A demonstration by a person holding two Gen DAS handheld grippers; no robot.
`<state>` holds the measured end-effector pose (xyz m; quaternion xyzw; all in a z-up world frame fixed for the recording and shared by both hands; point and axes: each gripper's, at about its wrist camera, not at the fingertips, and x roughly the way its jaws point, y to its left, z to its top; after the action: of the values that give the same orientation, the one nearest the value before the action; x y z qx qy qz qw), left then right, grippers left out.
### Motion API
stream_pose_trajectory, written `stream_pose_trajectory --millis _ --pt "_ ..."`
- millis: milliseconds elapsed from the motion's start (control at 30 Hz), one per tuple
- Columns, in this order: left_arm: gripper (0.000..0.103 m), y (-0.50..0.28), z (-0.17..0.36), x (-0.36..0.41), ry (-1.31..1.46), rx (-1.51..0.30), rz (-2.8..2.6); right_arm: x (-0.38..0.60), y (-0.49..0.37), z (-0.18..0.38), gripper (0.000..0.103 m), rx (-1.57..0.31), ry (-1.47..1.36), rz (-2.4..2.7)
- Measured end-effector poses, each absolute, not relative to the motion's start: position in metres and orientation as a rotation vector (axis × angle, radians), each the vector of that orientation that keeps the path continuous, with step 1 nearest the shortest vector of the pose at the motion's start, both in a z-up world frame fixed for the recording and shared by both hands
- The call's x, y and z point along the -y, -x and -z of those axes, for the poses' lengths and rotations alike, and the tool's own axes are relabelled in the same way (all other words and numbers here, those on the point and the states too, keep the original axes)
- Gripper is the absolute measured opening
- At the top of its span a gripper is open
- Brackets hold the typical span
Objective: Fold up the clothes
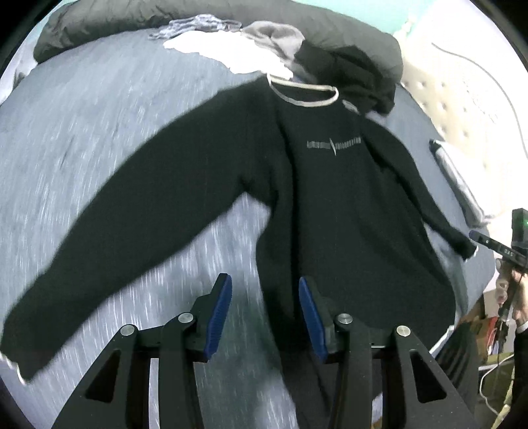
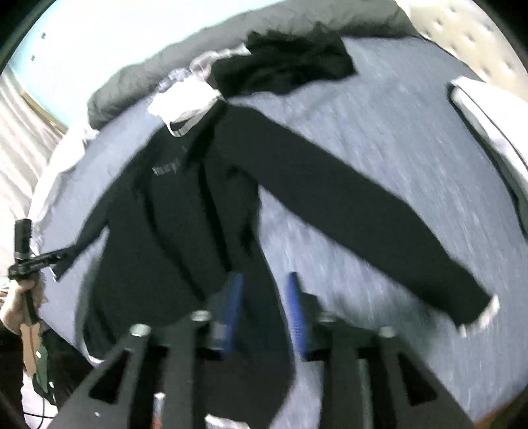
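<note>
A black long-sleeved sweatshirt (image 1: 330, 198) with a pale collar lies face up on the grey-blue bed (image 1: 99, 132), both sleeves spread out. My left gripper (image 1: 265, 316) hovers open over the lower left edge of its body, its blue pads (image 1: 219, 316) apart with sheet and cloth showing below them. In the blurred right wrist view the sweatshirt (image 2: 184, 231) fills the middle. My right gripper (image 2: 265, 307) stands open above its lower right side, with dark cloth beneath the gap. Each gripper shows in the other's view, at the sleeve cuffs: right gripper (image 1: 478, 237), left gripper (image 2: 62, 255).
A pile of clothes lies beyond the collar: a white garment (image 1: 231, 52), a grey one (image 1: 277, 36), a black one (image 1: 349, 72). A dark duvet (image 1: 132, 19) runs along the far edge. A folded grey item (image 1: 458, 184) and a cream tufted headboard (image 1: 462, 99) are at the right.
</note>
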<state>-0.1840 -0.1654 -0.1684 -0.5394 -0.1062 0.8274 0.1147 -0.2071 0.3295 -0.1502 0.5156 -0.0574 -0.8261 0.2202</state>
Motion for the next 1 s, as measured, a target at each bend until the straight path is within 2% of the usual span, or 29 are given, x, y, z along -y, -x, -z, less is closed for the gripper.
stream_pose_trajectory --millis 433,567,1000 --pt "0.049 0.34 0.18 0.177 1.548 0.189 -2.464 -0.229 0.376 0.159 0.053 -0.071 -1.263 2.258" --pt "0.053 0.379 0.195 0.181 1.564 0.157 -2.461 -0.199 0.42 0.172 0.055 -0.17 -1.259 2.255" --pt "0.054 0.455 0.23 0.194 1.563 0.104 -2.472 -0.144 0.489 0.228 0.055 -0.433 -1.321 2.207"
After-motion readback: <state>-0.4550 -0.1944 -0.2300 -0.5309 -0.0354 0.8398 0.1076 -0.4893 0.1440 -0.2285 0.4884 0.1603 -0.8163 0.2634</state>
